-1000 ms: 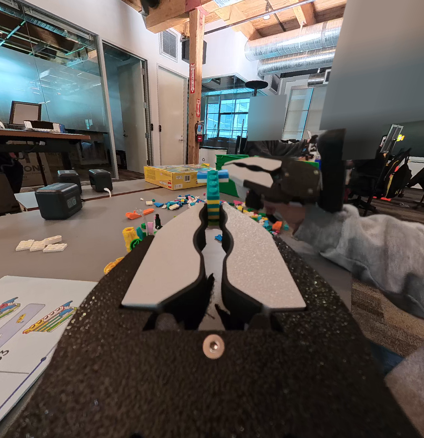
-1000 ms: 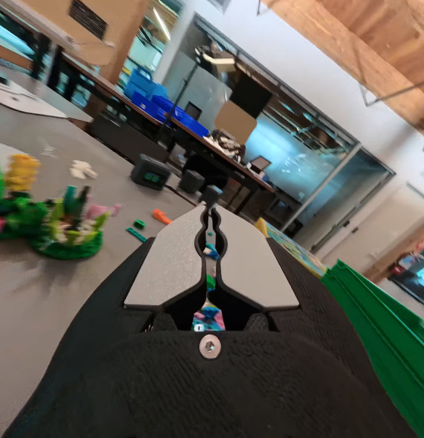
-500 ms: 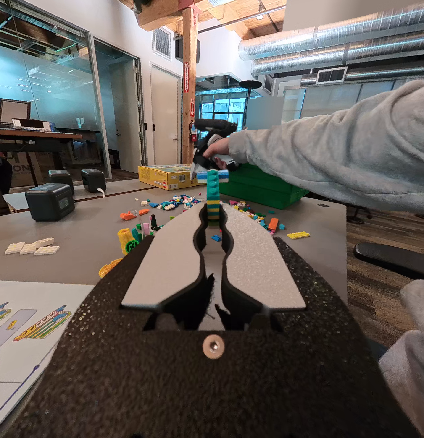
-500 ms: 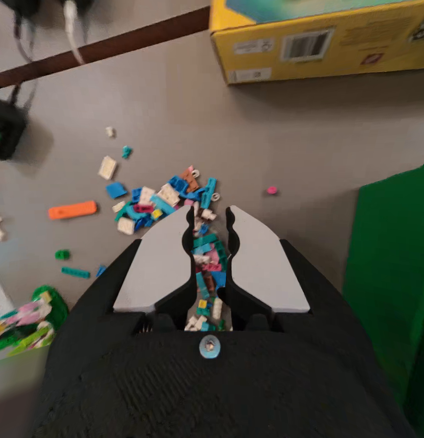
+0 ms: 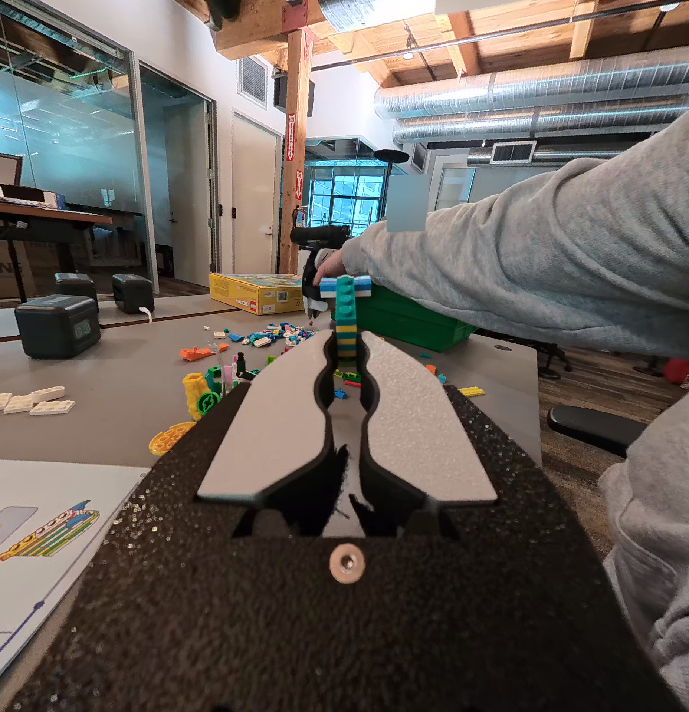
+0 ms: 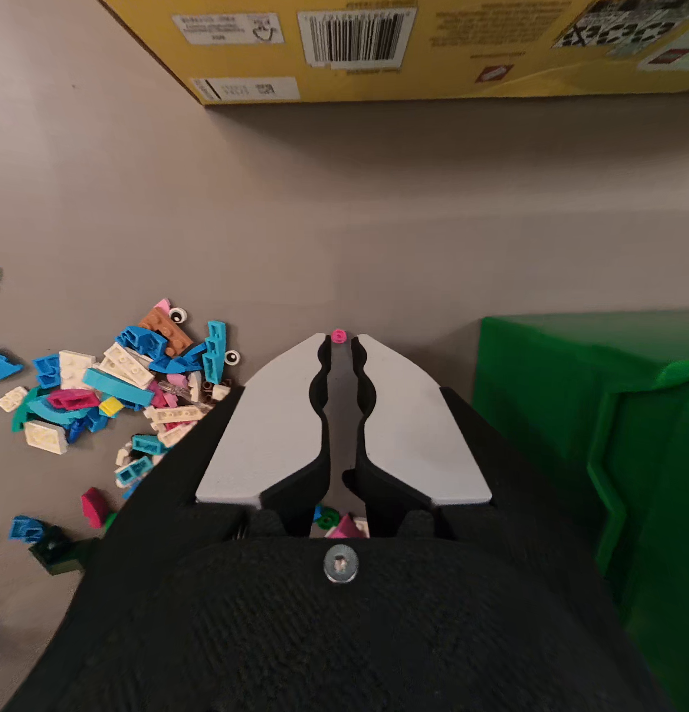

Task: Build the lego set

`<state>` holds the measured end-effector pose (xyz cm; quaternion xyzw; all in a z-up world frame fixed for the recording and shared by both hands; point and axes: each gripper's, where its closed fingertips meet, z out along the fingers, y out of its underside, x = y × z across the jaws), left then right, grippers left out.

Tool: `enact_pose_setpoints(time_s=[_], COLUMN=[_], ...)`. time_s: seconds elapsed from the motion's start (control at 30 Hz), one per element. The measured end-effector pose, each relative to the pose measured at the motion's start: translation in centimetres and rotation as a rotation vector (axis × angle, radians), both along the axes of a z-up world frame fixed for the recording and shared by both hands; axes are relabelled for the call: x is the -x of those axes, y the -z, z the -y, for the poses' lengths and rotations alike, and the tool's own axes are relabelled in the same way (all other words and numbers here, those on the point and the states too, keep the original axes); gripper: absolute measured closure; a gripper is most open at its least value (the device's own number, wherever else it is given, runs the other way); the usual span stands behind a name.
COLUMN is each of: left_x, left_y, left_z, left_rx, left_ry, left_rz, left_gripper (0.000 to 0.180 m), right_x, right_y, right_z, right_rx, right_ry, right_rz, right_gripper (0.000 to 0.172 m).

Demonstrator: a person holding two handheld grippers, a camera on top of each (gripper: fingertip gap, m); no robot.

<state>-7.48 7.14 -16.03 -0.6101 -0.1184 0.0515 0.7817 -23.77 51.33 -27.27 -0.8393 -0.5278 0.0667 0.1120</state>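
A tiny round pink stud [image 6: 339, 336] is lying on the grey table [image 6: 258, 215], just off the tips of the right gripper [image 6: 339, 340], whose slightly parted fingers are pointing down at it and gripping nothing. The left gripper [image 5: 347, 339] is sitting well back, clenching the striped foot of an upright teal brick column [image 5: 346, 308].

Right gripper [image 6: 339, 340], a second ago level and pinched shut over the grey tabletop [image 6: 258, 215], now points straight down at it. Jaws opened wide, then narrowed; small round pink plastic stud [image 6: 339, 336] sits between the tips, gaps either side. Yellow cardboard box [image 6: 373, 50] now ahead, green plastic bin [image 6: 566, 424] right.
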Motion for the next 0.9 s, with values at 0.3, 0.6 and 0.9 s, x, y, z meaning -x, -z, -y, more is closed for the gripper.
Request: enact_pose_setpoints(time_s=[0.3, 0.6, 0.9], left_x=[0.0, 0.0, 0.0], left_y=[0.0, 0.0, -0.1], left_z=[0.1, 0.1, 0.2], left_rx=[-0.003, -0.004, -0.009], left_ry=[0.000, 0.002, 0.003], left_rz=[0.002, 0.003, 0.004], left_gripper=[0.172, 0.172, 0.172], right_x=[-0.2, 0.0, -0.4], right_y=[0.9, 1.1, 1.0], right_z=[0.2, 0.0, 0.4], right_rx=[0.009, -0.013, -0.051], right_ry=[-0.047, -0.068, -0.126], right_rz=[0.029, 0.020, 0.038], right_gripper=[0.163, 0.168, 0.172])
